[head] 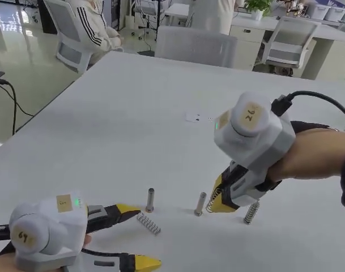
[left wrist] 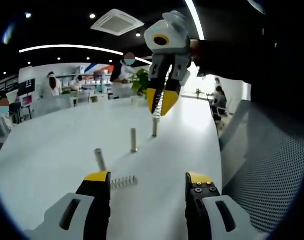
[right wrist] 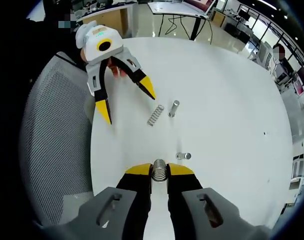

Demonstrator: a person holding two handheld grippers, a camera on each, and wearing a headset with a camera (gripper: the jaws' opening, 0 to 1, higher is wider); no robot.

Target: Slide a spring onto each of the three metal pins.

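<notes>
Mid-task: right tongs [head: 220, 203] clamp spring [right wrist: 160, 170] just beside middle pin [head: 200, 204]. Next, line coil over pin tip, then lower. Meanwhile left tongs [head: 139, 235] wide, loose spring [head: 148, 222] just ahead, near front edge of table [head: 132, 124].

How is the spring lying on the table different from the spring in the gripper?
The loose spring lies flat on the table, untouched; the held spring is pinched roughly upright in the shut right gripper. The loose spring rests beside the end pin; the held spring hovers by the middle pin. Both are small silvery coils.
</notes>
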